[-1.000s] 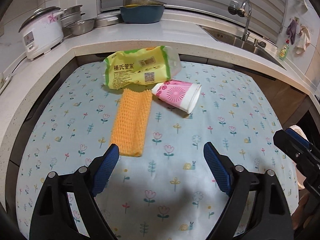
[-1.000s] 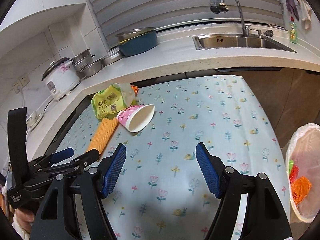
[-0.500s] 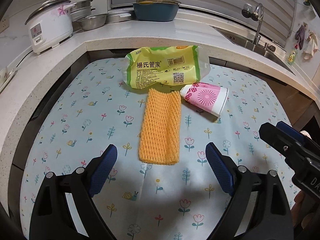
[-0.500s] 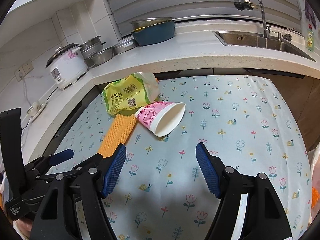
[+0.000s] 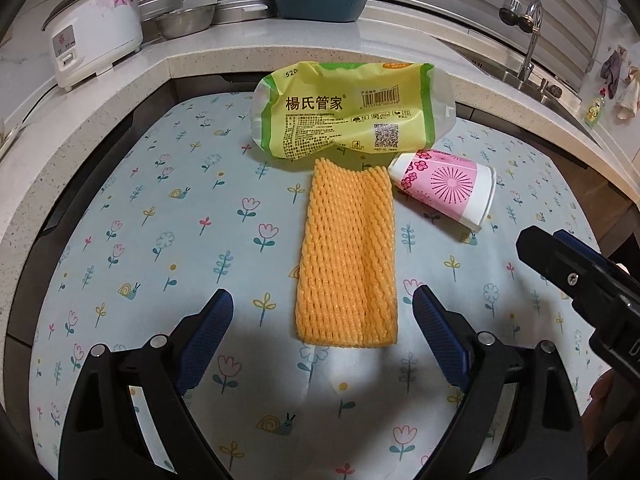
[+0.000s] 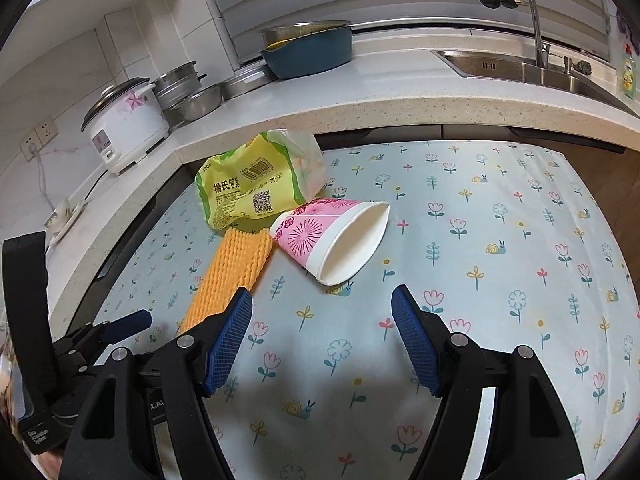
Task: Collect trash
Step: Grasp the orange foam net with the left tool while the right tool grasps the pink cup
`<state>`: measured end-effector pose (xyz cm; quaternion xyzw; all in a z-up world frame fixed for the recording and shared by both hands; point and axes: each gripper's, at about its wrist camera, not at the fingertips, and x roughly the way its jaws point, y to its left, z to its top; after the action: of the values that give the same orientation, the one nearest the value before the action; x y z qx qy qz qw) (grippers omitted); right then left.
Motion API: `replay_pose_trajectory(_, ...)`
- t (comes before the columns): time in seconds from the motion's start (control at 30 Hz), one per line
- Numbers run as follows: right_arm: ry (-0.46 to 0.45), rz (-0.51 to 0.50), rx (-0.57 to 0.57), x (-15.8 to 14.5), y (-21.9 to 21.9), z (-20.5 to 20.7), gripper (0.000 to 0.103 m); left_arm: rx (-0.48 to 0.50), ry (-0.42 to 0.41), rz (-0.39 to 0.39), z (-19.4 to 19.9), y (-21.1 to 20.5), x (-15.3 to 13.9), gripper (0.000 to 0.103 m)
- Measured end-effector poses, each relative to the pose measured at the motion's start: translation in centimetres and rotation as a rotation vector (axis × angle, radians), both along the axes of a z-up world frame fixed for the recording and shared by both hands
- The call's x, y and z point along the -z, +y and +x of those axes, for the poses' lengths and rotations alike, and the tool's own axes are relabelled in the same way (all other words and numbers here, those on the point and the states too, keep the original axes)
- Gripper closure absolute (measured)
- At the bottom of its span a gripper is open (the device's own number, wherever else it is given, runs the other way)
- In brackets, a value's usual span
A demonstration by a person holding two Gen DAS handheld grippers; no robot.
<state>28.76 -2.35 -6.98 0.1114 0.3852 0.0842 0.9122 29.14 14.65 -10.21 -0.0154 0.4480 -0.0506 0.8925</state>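
Nearest the left wrist camera, the left gripper (image 5: 322, 330) stands with its jaws spread wide and nothing between the blue pads (image 5: 204, 344). Just beyond them lies the orange foam net sleeve (image 5: 348, 256), flat on the flowered tablecloth (image 5: 160, 216); its near end sits roughly in line with the fingertips, closer to the right-hand pad than to the left-hand one, and I cannot tell whether that pad touches it. At the right edge of this view the right gripper's black frame shows, beside the sleeve and apart from it.

From the right wrist camera, the right gripper (image 6: 322, 312) is likewise released, its jaws wide apart over bare cloth. A crushed pink paper cup (image 6: 332, 240) lies on its side just ahead of the gap, its flattened white mouth turned toward the camera and short of the fingertips. The sleeve runs past the outside of the left-hand pad, which covers its near end.

Farther on, the far end of the sleeve meets a yellow-green plastic bag (image 5: 348, 116) with printed text and a barcode; the cup's base lies close against both. Beyond the table runs a pale countertop (image 6: 360, 92) carrying a white rice cooker (image 6: 126, 124), steel bowls (image 6: 196, 100) and a blue basin (image 6: 310, 50), with a sink (image 6: 520, 70) and tap to the right.
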Motion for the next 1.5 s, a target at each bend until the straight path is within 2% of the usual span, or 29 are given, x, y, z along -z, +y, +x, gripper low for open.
replay_pose_trajectory(0.27,0.009,0.004,-0.035,1.3,1.5,3.3,0.034,-0.001,0.054,-0.038,2.5,0.5,1.6,0.014)
replay_pose_trajectory(0.37,0.015,0.011,-0.036,1.8,1.7,4.6,0.037,0.008,0.069,-0.051,3.1,0.4,2.1,0.014)
replay_pose_trajectory(0.43,0.022,0.013,-0.038,2.2,1.8,5.2,0.046,0.019,0.060,-0.035,3.3,0.0,2.2,0.015)
replay_pose_trajectory(0.47,0.025,0.009,-0.038,2.4,1.9,5.5,0.049,0.026,0.058,-0.032,3.4,-0.1,2.2,0.020)
replay_pose_trajectory(0.5,0.027,0.006,-0.039,2.5,2.0,5.7,0.057,0.033,0.055,-0.030,3.5,-0.3,2.1,0.025)
replay_pose_trajectory(0.53,0.030,0.004,-0.042,2.7,2.1,5.9,0.069,0.038,0.053,-0.029,3.6,-0.4,2.0,0.028)
replay_pose_trajectory(0.6,0.044,0.007,-0.050,3.0,2.2,6.1,0.083,0.051,0.052,-0.031,3.7,-0.6,1.8,0.050)
replay_pose_trajectory(0.73,0.033,0.012,-0.052,2.8,1.9,5.5,0.099,0.067,0.049,-0.058,3.5,-0.9,1.1,0.076)
replay_pose_trajectory(0.8,0.018,0.008,-0.047,2.2,1.6,4.8,0.100,0.067,0.044,-0.061,3.2,-1.1,0.5,0.080)
replay_pose_trajectory(1.07,-0.033,0.028,-0.002,-0.6,-2.3,1.0,0.100,0.116,0.010,-0.076,0.8,-4.4,-2.1,0.082)
replay_pose_trajectory(1.5,-0.106,0.038,0.163,-4.8,-13.7,-7.6,0.100,0.283,-0.039,-0.084,-4.6,-16.4,-6.5,0.082)
